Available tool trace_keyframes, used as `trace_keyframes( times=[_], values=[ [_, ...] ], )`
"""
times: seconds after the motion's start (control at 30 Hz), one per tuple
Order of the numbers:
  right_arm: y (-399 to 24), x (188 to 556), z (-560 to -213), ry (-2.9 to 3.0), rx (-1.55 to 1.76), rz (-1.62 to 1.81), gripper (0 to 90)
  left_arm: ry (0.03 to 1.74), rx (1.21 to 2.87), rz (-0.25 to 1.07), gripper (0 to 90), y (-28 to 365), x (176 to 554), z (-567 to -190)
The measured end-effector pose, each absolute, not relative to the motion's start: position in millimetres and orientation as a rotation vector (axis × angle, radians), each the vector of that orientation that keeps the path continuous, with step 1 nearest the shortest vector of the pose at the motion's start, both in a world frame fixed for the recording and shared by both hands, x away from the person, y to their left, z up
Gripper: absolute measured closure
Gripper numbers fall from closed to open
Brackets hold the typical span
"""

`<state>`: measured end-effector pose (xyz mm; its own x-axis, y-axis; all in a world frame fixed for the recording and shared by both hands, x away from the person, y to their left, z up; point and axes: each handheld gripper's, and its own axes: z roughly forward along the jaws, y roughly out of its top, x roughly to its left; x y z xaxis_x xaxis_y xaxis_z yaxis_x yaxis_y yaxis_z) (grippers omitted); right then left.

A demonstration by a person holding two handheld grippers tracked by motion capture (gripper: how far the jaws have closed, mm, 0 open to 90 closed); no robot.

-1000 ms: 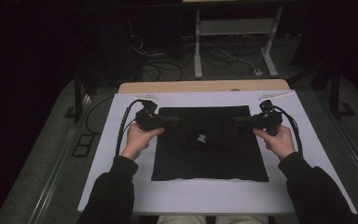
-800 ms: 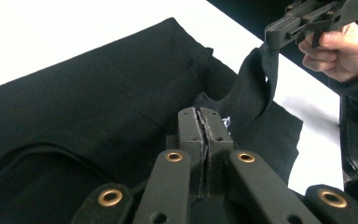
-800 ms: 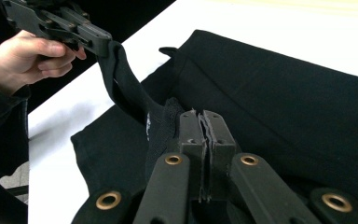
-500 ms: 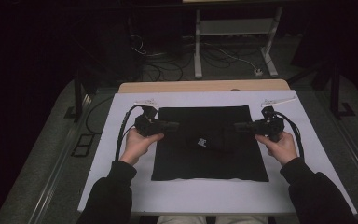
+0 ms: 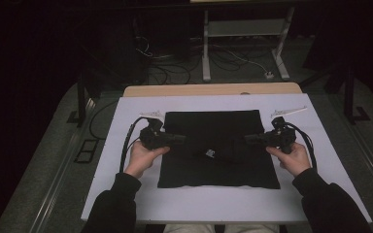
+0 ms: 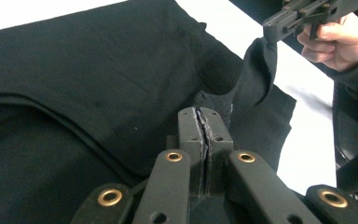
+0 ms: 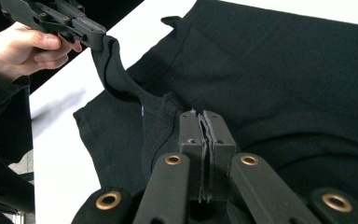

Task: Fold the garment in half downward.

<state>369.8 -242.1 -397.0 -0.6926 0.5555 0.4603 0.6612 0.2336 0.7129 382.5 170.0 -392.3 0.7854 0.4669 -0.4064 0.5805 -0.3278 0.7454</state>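
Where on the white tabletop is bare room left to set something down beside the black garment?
The white tabletop is bare along the near edge below the black fabric garment, in a far strip above it, and in both side margins beyond the hands. The middle is crowded: the left gripper and right gripper pinch the cloth there.

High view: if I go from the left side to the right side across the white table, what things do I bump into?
Left hand → left gripper → black cloth → small white tag on the cloth → right gripper → right hand, all on the white table.
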Motion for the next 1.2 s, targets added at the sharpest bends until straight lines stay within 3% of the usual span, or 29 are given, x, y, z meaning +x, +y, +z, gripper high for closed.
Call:
trace_keyframes(
  times=[1.2],
  values=[
    [-249, 301, -417, -2.348, -1.083, -1.313, 86.7, 0.678, 2.149, -0.233, 87.7, 154, 311, -417]
  ],
)
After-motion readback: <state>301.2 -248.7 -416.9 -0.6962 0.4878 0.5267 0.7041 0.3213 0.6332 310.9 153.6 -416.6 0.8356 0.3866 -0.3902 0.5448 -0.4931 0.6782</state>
